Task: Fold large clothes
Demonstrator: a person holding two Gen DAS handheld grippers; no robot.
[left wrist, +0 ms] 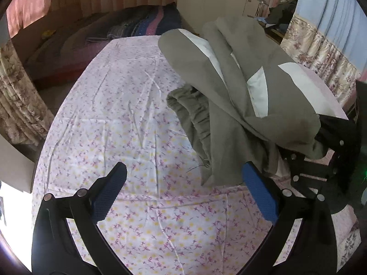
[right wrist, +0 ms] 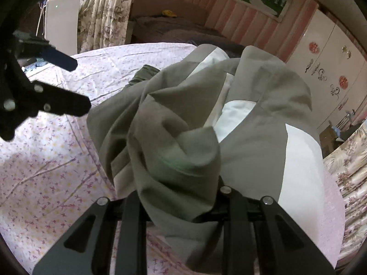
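Note:
A large olive-grey garment with white panels (left wrist: 231,87) hangs bunched above the flowered bed sheet (left wrist: 128,105), its lower folds trailing onto it. My right gripper (right wrist: 180,202) is shut on a thick wad of this garment (right wrist: 183,137), and the cloth hides its fingertips. In the left wrist view the right gripper (left wrist: 305,167) shows as black arms under the cloth at the right. My left gripper (left wrist: 183,169) stands wide open over the bare sheet, just left of the garment's lower edge, with nothing between its blue pads (left wrist: 107,194). From the right wrist view the left gripper (right wrist: 80,84) is at the upper left, apart from the cloth.
The bed's sheet (right wrist: 45,171) spreads left of the garment. A dark blanket and pillows (left wrist: 128,27) lie at the far end. Floral curtains (left wrist: 18,105) hang at the left, more floral fabric (left wrist: 321,52) at the right. A white wardrobe (right wrist: 330,68) stands behind.

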